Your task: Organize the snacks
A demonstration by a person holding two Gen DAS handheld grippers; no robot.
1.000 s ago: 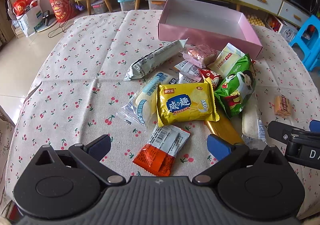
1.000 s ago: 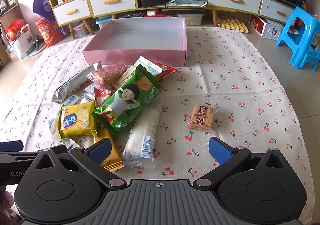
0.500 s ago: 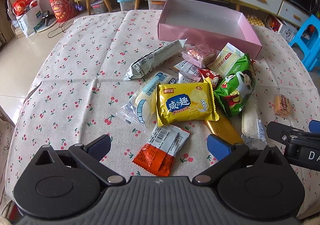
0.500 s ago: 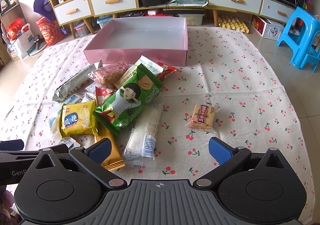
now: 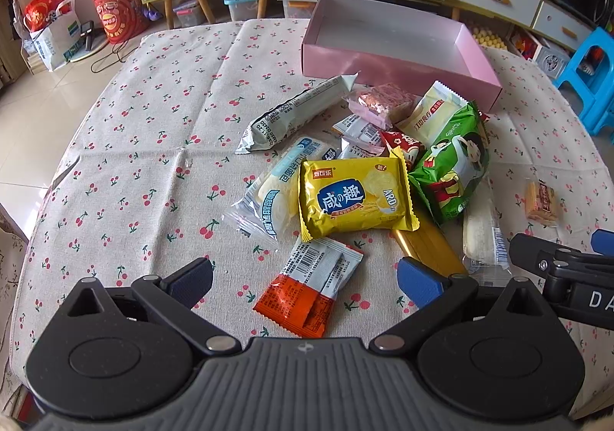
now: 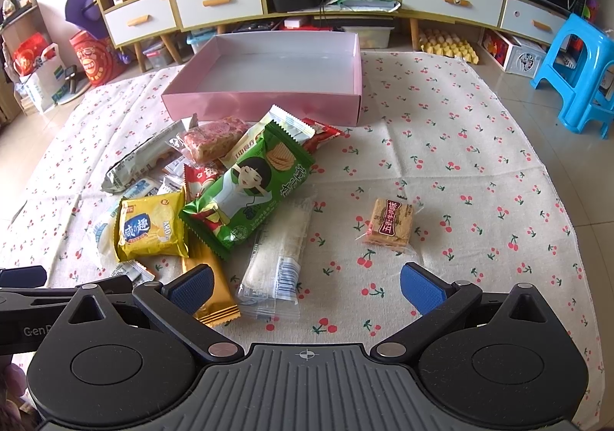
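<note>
A: Two grippers, both spread wide with nothing between the blue pads. The left gripper [image 5: 305, 279] hangs over the near edge of the bench [image 5: 126, 162], above an orange-and-white packet [image 5: 309, 291] lying flat on the cherry-print cloth.

B: And the right gripper [image 6: 305, 287]?

A: Low over the cloth too, with a clear wrapped bar [image 6: 280, 258] just ahead of its left finger and a small biscuit packet [image 6: 389, 222] lying alone ahead of its right one.

B: Where are the rest of the snacks?

A: Heaped mid-bench: a yellow cracker pack [image 5: 355, 197] on top of a blue-and-white bun wrapper [image 5: 268, 197], a green chip bag [image 6: 247, 189] beside it, a gold bar [image 6: 209, 289] poking out underneath, and a long silver wrapper [image 5: 295, 112] towards the back.

B: The box?

A: The pink box [image 6: 268, 103] sits behind the heap, open; the inside that shows is bare.
</note>
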